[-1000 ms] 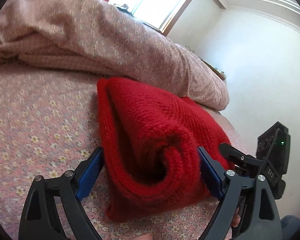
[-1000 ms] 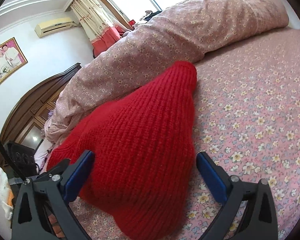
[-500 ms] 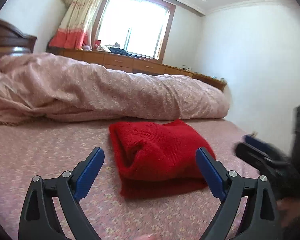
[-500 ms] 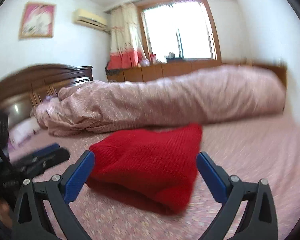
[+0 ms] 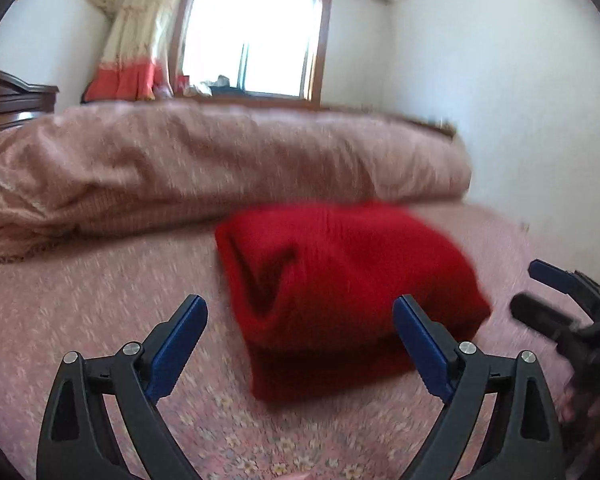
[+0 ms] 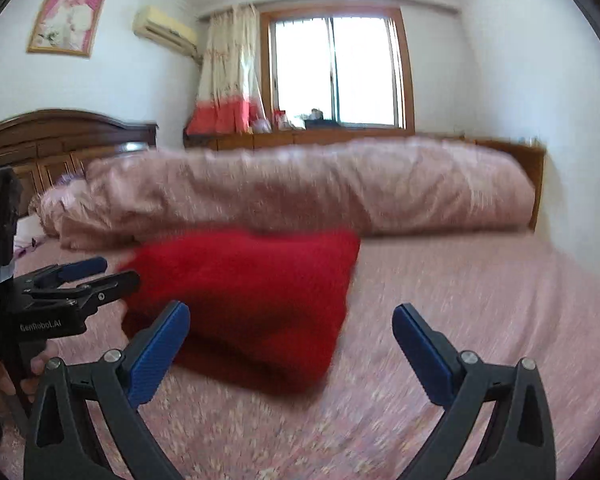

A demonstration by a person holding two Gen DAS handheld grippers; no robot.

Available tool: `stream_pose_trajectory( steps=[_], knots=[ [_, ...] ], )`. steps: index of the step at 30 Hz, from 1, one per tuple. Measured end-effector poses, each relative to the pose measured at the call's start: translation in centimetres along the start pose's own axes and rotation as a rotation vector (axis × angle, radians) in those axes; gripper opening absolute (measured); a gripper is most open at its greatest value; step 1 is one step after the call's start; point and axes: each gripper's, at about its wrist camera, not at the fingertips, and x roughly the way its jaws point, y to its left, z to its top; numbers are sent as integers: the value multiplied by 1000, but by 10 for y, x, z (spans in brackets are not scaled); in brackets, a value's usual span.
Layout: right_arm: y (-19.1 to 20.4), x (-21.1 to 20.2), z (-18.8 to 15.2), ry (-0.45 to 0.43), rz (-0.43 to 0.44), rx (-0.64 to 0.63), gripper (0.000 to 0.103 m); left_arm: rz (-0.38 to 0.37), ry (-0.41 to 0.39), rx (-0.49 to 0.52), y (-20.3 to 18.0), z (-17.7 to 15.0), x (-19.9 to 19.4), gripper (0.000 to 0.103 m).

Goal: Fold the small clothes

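Observation:
A red knitted garment (image 5: 340, 280) lies folded in a thick bundle on the pink flowered bed sheet (image 5: 80, 320); it also shows in the right wrist view (image 6: 252, 304). My left gripper (image 5: 300, 332) is open and empty, just short of the bundle's near edge. My right gripper (image 6: 292, 340) is open and empty, in front of the bundle's right end. The right gripper also shows at the right edge of the left wrist view (image 5: 540, 292), and the left gripper at the left of the right wrist view (image 6: 100, 276).
A rolled pink flowered quilt (image 5: 220, 168) lies along the bed behind the garment. A dark wooden headboard (image 6: 60, 136) stands at the left. A window (image 6: 336, 72), curtain and low wooden cabinet are at the back. A white wall is at the right.
Both grippers have drawn back and up from the red bundle, which now lies free on the sheet. The views have levelled toward the window.

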Motion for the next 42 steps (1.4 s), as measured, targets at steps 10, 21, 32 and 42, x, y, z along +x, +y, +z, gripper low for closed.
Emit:
stream_pose_trajectory(
  steps=[10,21,32,42],
  knots=[
    [16,9,-6,44,-60,-72,103,0,5,93,-20,-2,6,94],
    [16,12,-5,51,-49,-79,103,-70,50,-145,27,-3,17,96],
    [15,16,-5,65,-46,-66,103,-51,37,-69,12,-3,17,96],
    [14,17,-5,70,-44,-67,103,-50,39,-71,14,-2,18,96]
  ],
)
